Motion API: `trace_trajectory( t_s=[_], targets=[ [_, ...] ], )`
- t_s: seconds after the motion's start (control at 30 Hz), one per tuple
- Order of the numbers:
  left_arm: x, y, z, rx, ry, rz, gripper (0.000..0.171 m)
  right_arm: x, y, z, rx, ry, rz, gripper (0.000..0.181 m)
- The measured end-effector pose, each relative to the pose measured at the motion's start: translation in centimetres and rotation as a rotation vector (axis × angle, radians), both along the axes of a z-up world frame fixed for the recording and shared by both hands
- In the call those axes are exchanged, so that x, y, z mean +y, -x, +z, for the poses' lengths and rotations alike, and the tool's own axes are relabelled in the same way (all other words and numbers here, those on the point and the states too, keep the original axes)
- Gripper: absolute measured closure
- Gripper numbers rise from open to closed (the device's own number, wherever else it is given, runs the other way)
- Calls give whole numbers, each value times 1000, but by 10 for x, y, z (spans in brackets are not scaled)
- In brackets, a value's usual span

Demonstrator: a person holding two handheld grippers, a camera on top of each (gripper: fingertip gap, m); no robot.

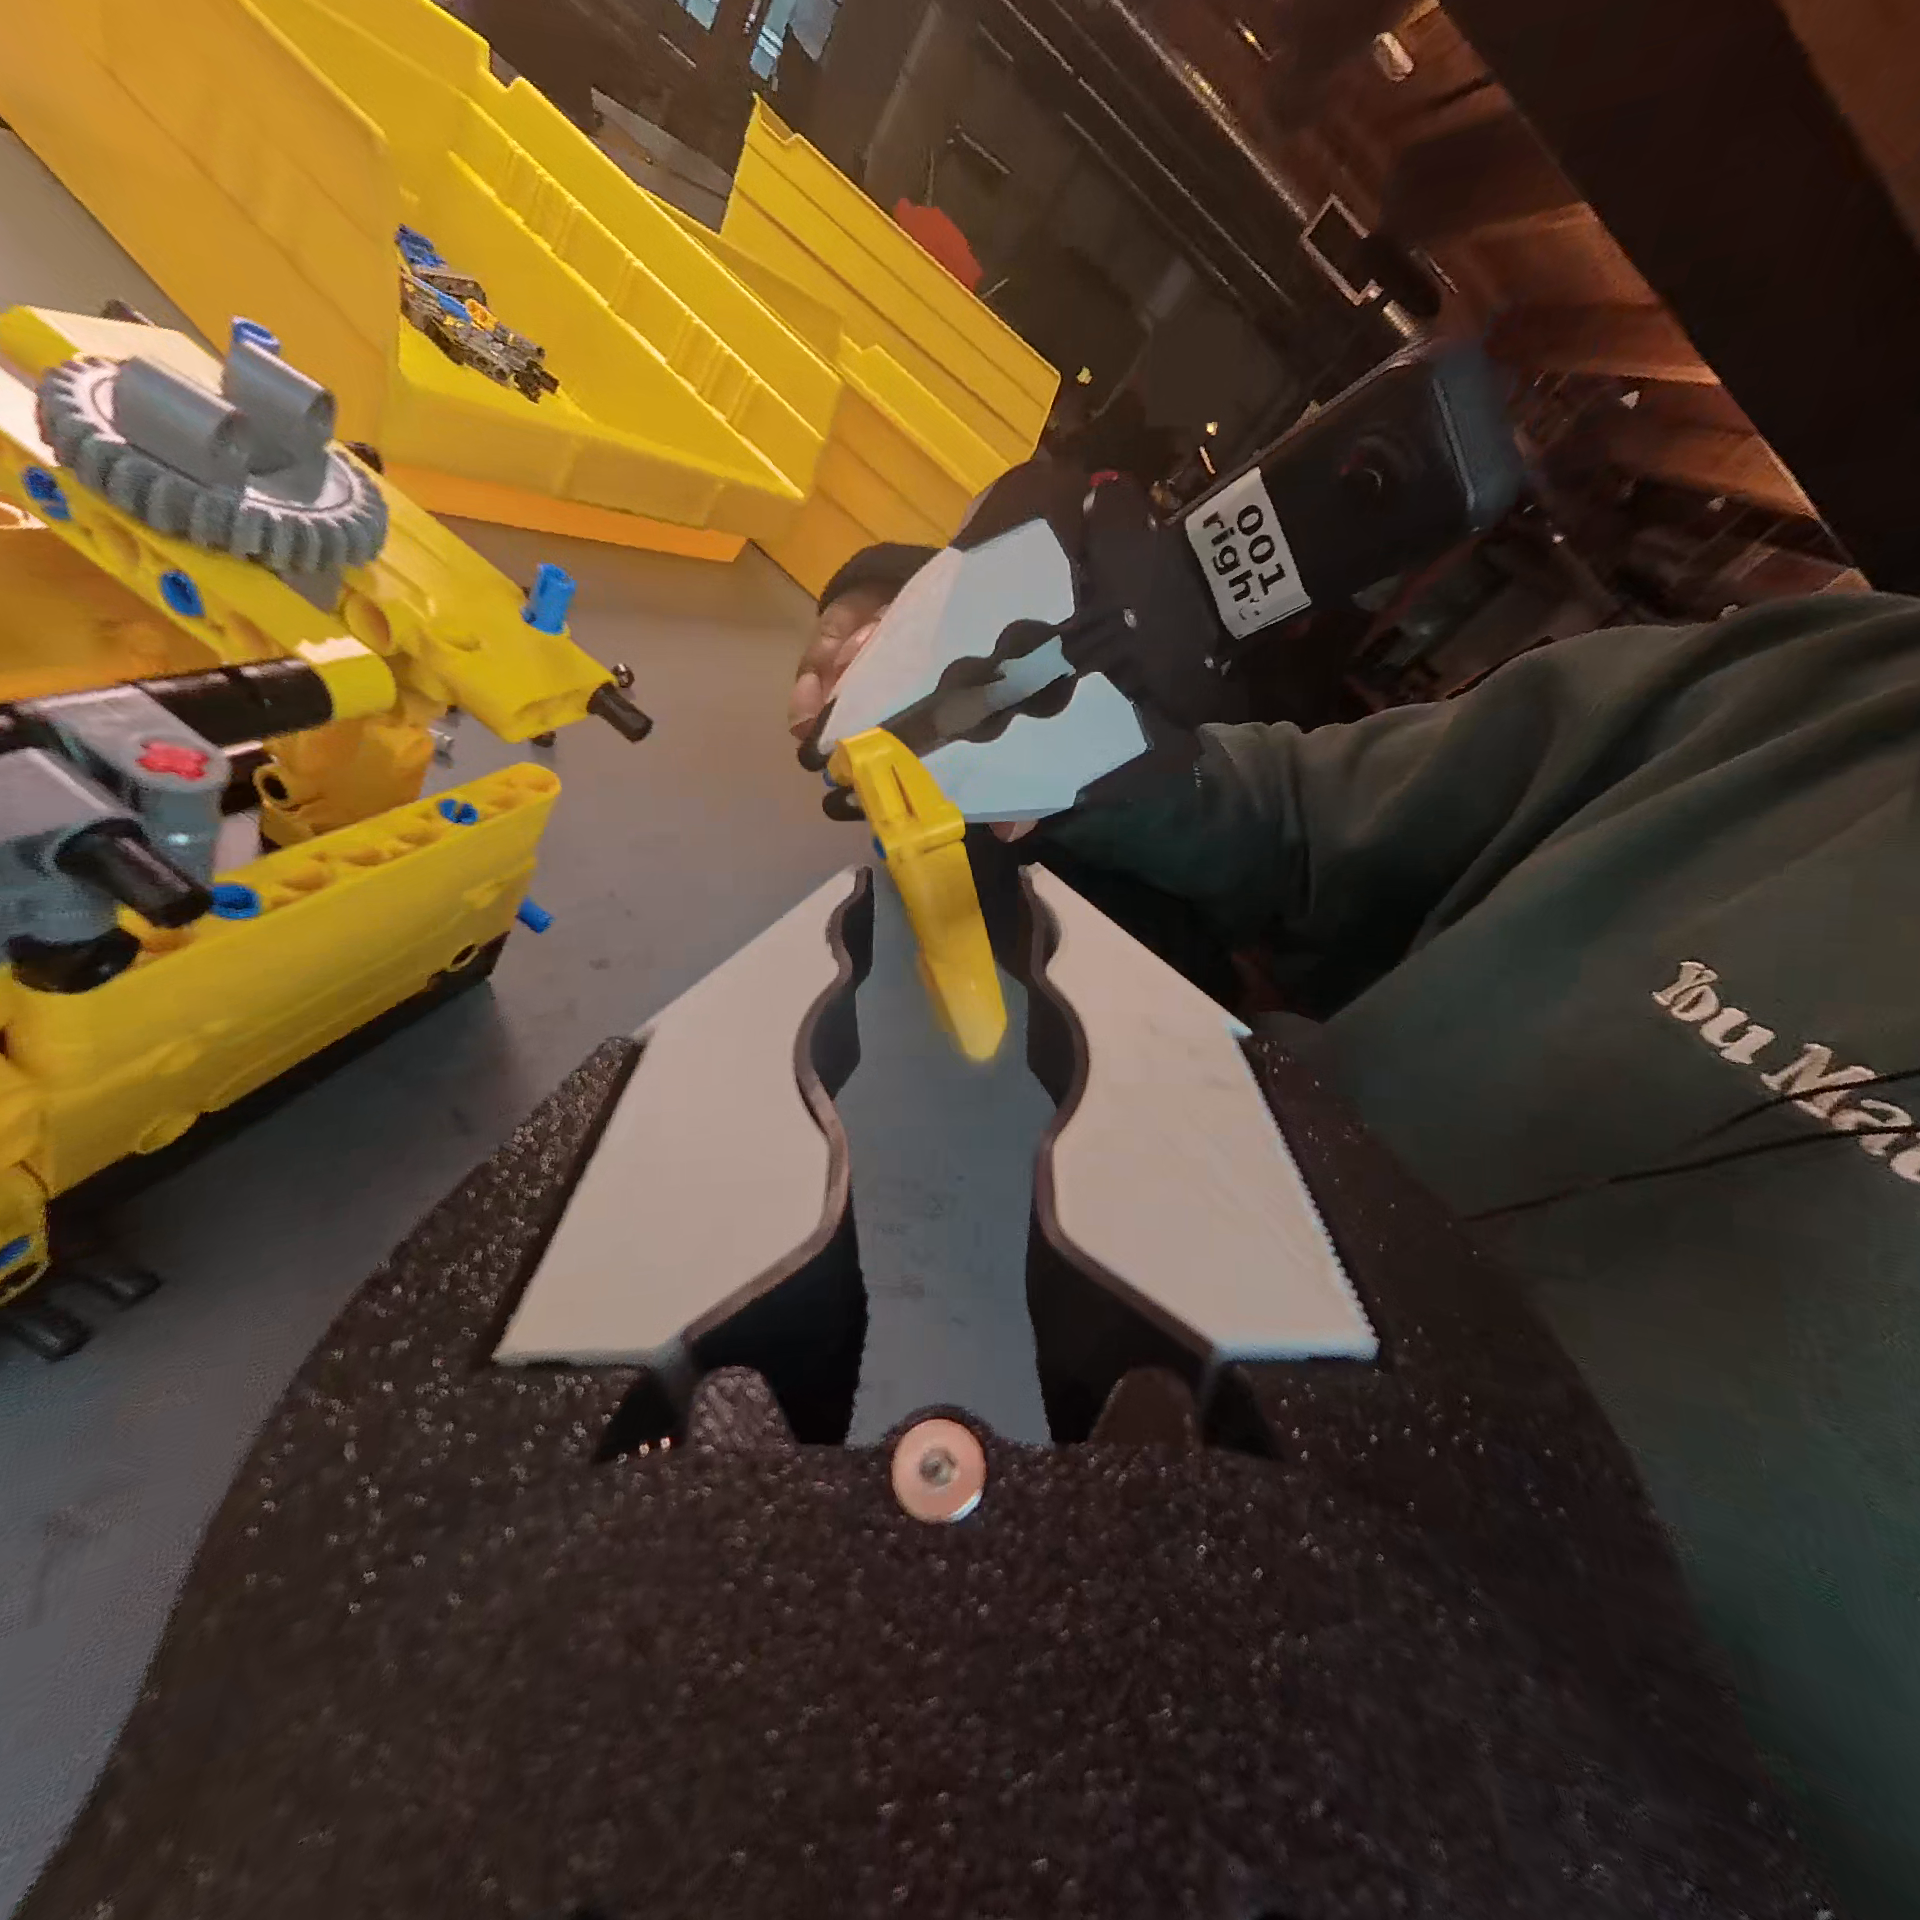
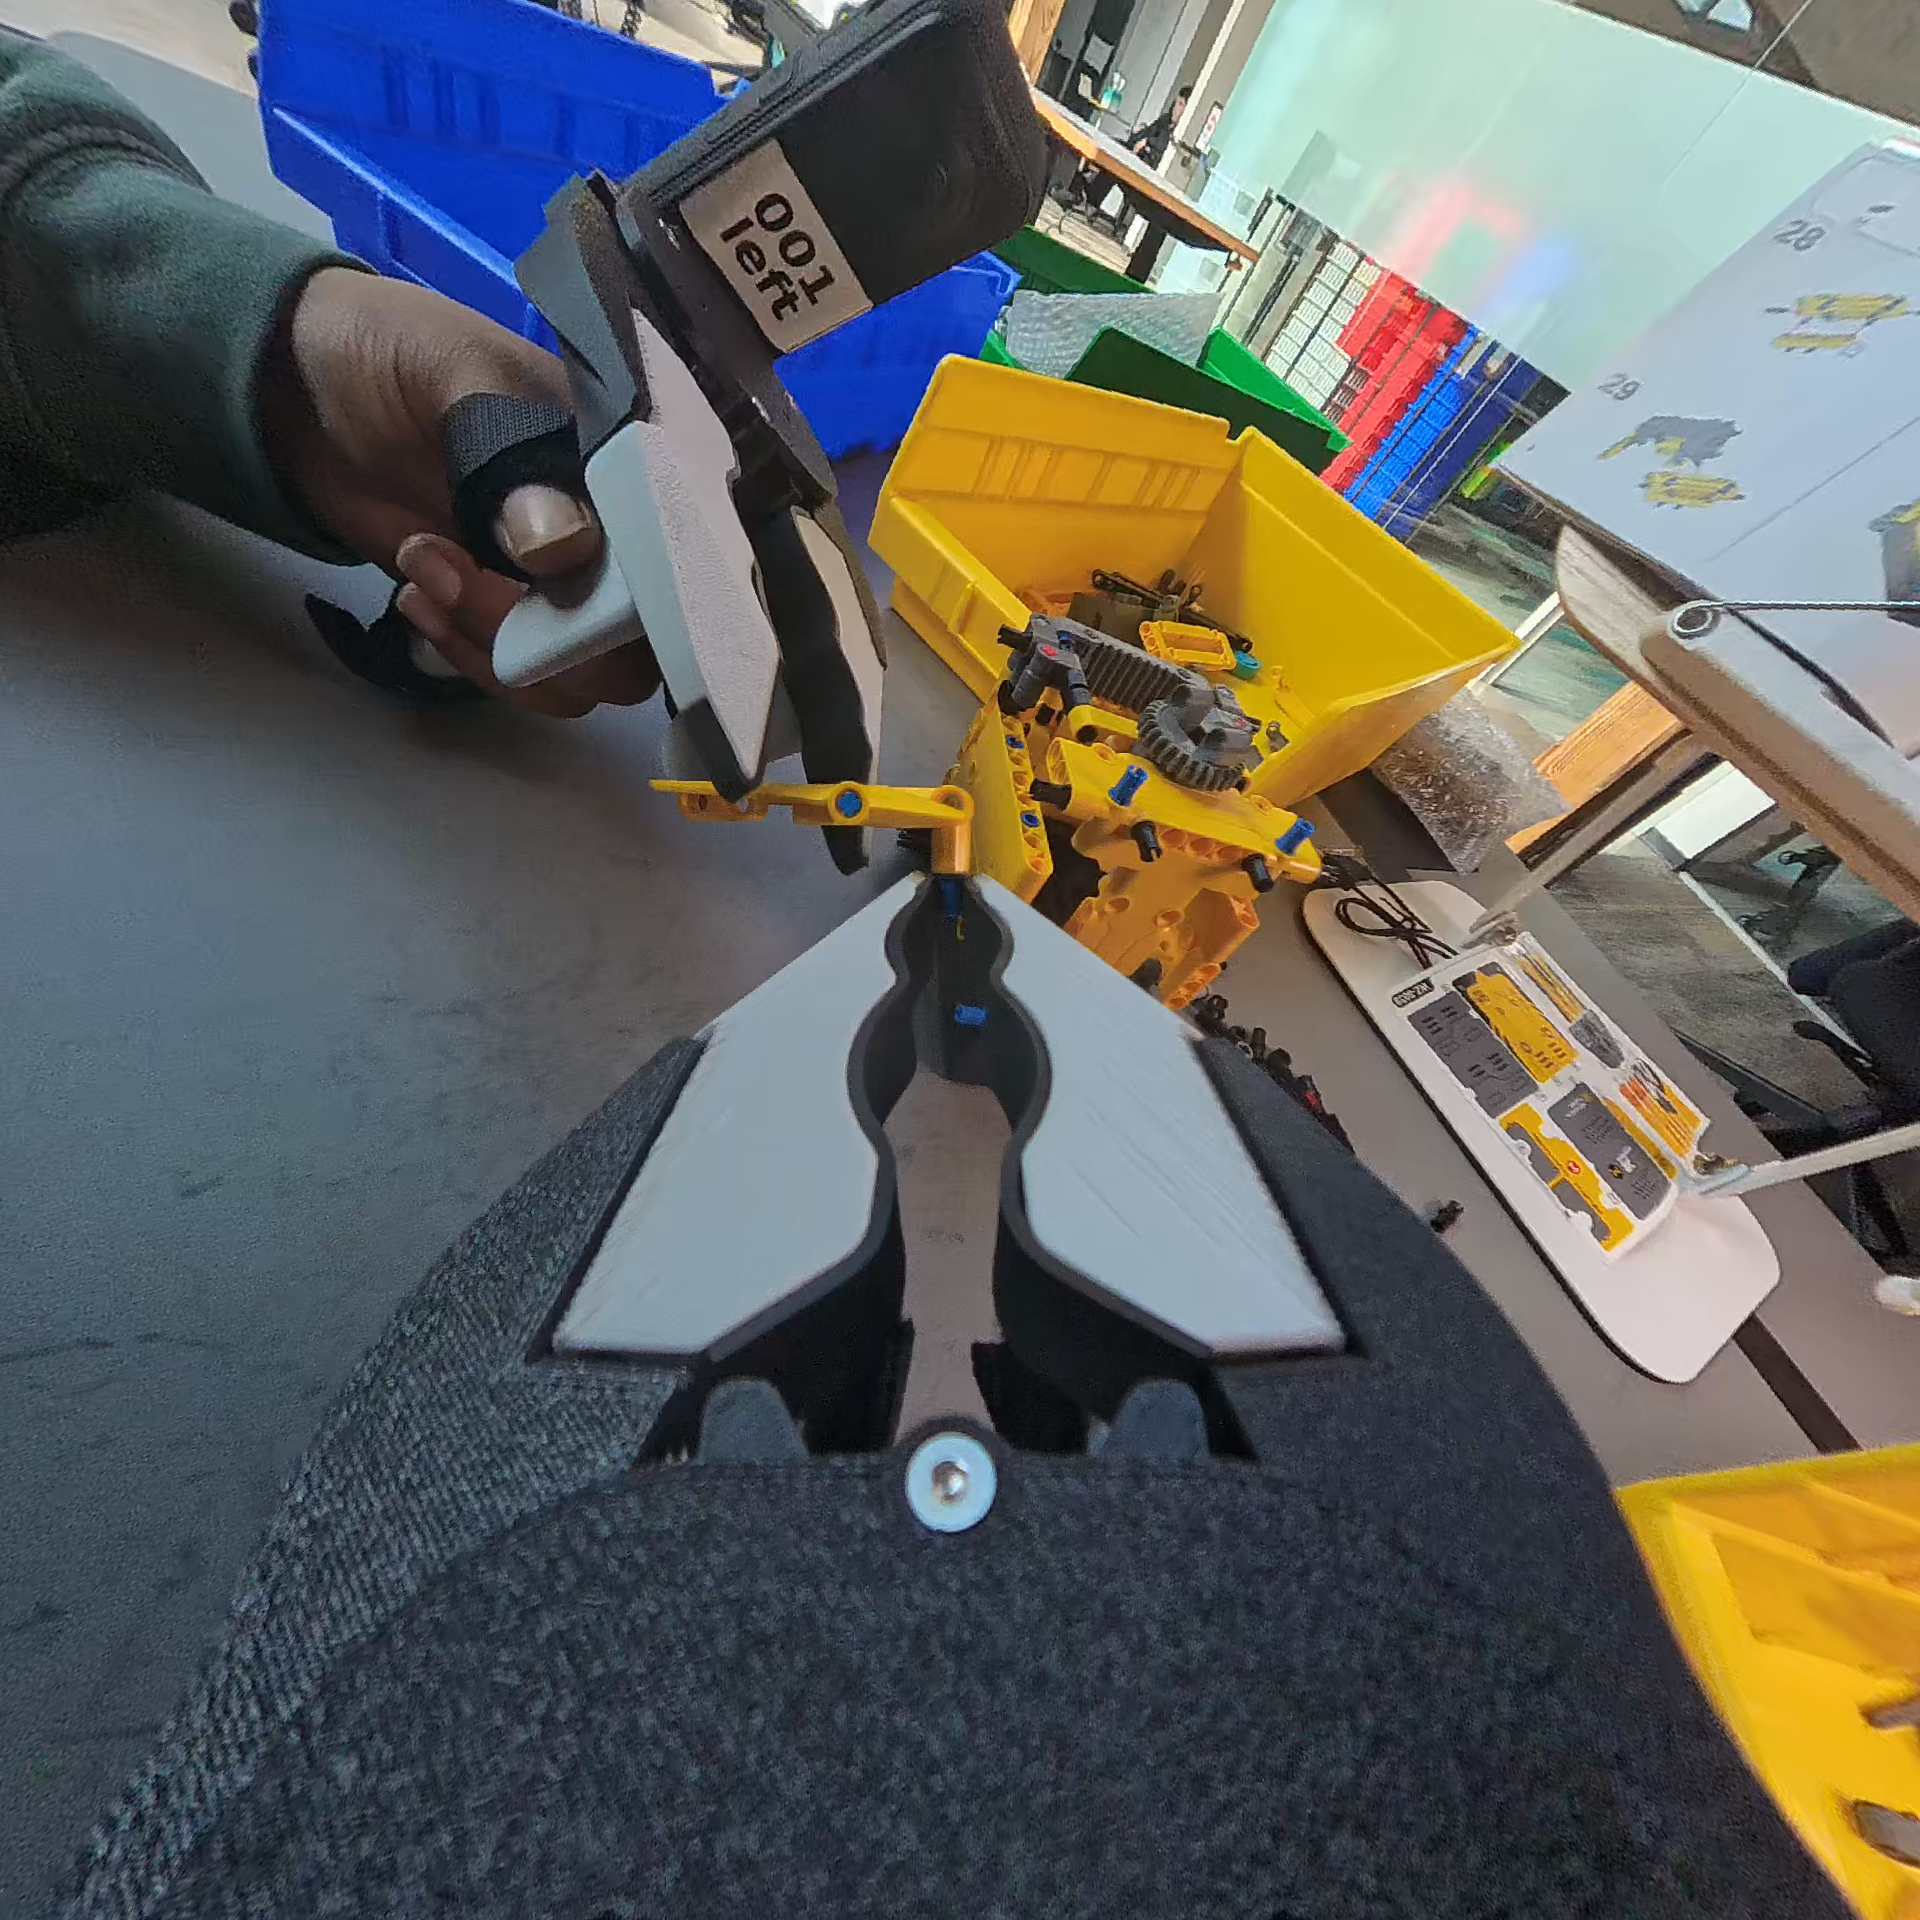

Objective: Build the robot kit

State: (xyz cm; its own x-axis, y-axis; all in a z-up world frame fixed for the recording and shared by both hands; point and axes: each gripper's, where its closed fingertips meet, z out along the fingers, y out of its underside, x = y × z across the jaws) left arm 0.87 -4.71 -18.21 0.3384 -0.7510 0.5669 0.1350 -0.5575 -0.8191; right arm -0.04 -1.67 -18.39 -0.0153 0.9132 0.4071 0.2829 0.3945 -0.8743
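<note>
A yellow angled toy-brick beam [image 1: 935,904] with blue pins is held in the air between both grippers. My right gripper [image 2: 948,883] is shut on its short bent end [image 2: 951,836]; it also shows in the left wrist view [image 1: 836,774]. My left gripper [image 1: 945,883] is open, its fingers on either side of the beam's long arm without touching it; it also shows in the right wrist view [image 2: 795,821]. A half-built yellow brick vehicle [image 1: 260,935] with a grey gear [image 1: 208,488] stands on the grey table, just behind the beam [image 2: 1143,831].
Yellow bins [image 1: 623,364] hold small parts behind the model [image 2: 1299,540]. Blue bins [image 2: 468,135] and a green bin [image 2: 1195,384] stand farther back. A picture instruction sheet on a white holder [image 2: 1538,1070] lies at the right. Another yellow bin [image 2: 1787,1662] is at the near right. A person's green sleeve [image 1: 1558,831] is close. Only a small space, under 4 cm, lies between the two pairs of fingers.
</note>
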Motion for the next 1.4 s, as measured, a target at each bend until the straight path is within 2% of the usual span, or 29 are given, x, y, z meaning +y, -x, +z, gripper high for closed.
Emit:
trace_trajectory(
  t_s=[0.1, 0.23, 0.43, 0.57, 0.93, 1.27, 1.4],
  targets=[
    [2, -2, -9, 83, -36, 23, 147, -2, 3, -2, -7, 6, 2, 178],
    [5, 0, -11, 121, -62, 46, 156, 1, 4, -4, -12, 46, 2, 178],
    [4, 3, -8, 77, -7, 50, 158, -1, 5, -5, 11, 202, 63, 176],
    [5, 6, -14, 112, 10, 58, 159, -2, 7, -4, 34, 258, 93, 173],
    [3, 4, -11, 97, -18, 29, 159, -5, 5, -1, 57, 217, 121, 175],
    [8, 9, -17, 255, -104, 96, 158, -2, 5, -10, 9, 210, 89, 175],
    [7, 10, -21, 275, -77, 98, 158, -1, 7, -14, -1, 215, 78, 175]
  ],
)
